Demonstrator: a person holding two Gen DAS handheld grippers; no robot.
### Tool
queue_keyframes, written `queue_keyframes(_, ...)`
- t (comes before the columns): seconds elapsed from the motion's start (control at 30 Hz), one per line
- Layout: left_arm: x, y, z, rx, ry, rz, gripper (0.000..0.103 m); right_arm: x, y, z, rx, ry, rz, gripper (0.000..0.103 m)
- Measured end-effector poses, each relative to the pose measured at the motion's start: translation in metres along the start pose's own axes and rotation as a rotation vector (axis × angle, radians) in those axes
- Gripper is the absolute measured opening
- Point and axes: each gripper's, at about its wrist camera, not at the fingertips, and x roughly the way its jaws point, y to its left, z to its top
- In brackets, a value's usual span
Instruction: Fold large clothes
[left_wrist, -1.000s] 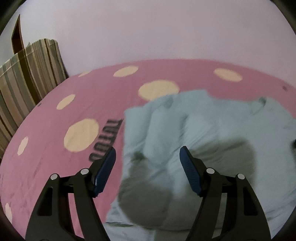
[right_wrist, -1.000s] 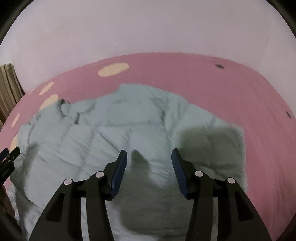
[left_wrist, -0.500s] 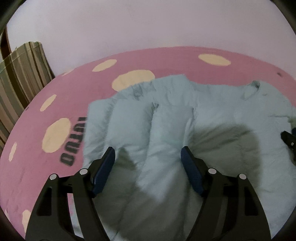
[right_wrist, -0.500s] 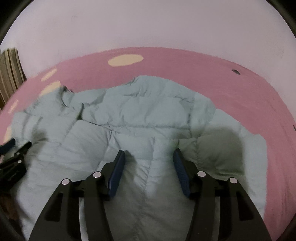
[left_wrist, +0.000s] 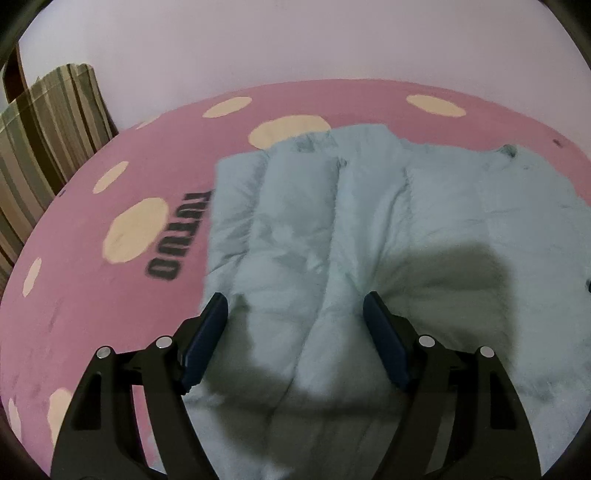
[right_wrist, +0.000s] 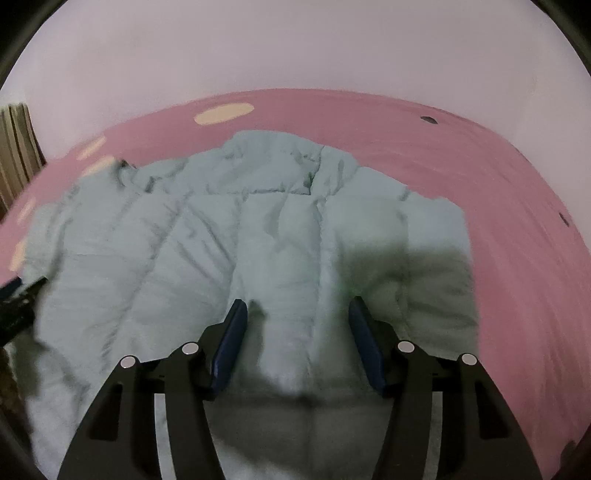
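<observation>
A pale blue-green quilted jacket (left_wrist: 332, 206) lies spread flat on a pink bed sheet (left_wrist: 92, 295). My left gripper (left_wrist: 293, 295) hangs open above the jacket's left part, near its straight left edge, with nothing between the pads. My right gripper (right_wrist: 297, 300) hovers over the right half of the jacket (right_wrist: 258, 229); its jaws are opening and only the cloth below shows between them, untouched. The collar folds lie at the far side, close to the wall. The left gripper's fingers (right_wrist: 18, 299) show at the left edge of the right wrist view.
The sheet (right_wrist: 480, 166) has cream dots and black lettering (left_wrist: 177, 236) left of the jacket. A striped curtain (left_wrist: 48, 125) hangs at the far left. A plain pale wall (left_wrist: 295, 44) runs behind the bed. Both grippers cast dark shadows on the cloth.
Both views slid across the jacket: the left one moved over it from its left edge, then eased back. The right gripper's jaws stand a little wider. Nothing was taken hold of.
</observation>
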Motion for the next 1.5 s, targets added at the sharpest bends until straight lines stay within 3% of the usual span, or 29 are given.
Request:
queue_keyframes(0.13, -0.042, 0.032, -0.028, -0.035, -0.031, 0.001, 0.076, -0.054, -0.021, -0.032, 0.026, -0.038, 0.003, 0.066)
queue_keyframes(0.37, -0.11, 0.094, -0.114, -0.112, 0.007, 0.014, 0.078, -0.113, -0.049, -0.111, 0.059, 0.021, 0.012, 0.067)
queue_keyframes(0.63, -0.143, 0.129, -0.204, -0.234, 0.115, -0.101, 0.079, -0.149, -0.053, -0.179, 0.078, 0.062, 0.035, 0.068)
queue_keyframes(0.8, -0.154, 0.125, -0.226, -0.231, 0.119, -0.162, 0.079, -0.156, -0.049, -0.206, 0.074, 0.085, 0.05, 0.07)
queue_keyframes(0.87, -0.156, 0.124, -0.228, -0.219, 0.111, -0.162, 0.077, -0.162, -0.05, -0.215, 0.07, 0.086, 0.054, 0.07)
queue_keyframes(0.93, -0.156, 0.124, -0.232, -0.232, 0.109, -0.182, 0.063, -0.165, -0.05, -0.22, 0.08, 0.086, 0.065, 0.07)
queue_keyframes(1.03, -0.155, 0.125, -0.234, -0.25, 0.102, -0.211, 0.051, -0.166, -0.047, -0.227, 0.091, 0.089, 0.073, 0.07)
queue_keyframes(1.1, -0.156, 0.122, -0.233, -0.248, 0.097, -0.221, 0.044, -0.167, -0.044, -0.23, 0.094, 0.085, 0.075, 0.064)
queue_keyframes(1.2, -0.158, 0.119, -0.234, -0.25, 0.089, -0.224, 0.038, -0.169, -0.042, -0.233, 0.087, 0.083, 0.077, 0.048)
queue_keyframes(1.27, -0.159, 0.118, -0.234, -0.248, 0.081, -0.224, 0.034, -0.17, -0.042, -0.234, 0.085, 0.083, 0.095, 0.031)
queue_keyframes(1.5, -0.169, 0.113, -0.234, -0.236, 0.04, -0.214, 0.018, -0.18, -0.044, -0.233, 0.112, 0.058, 0.139, 0.013)
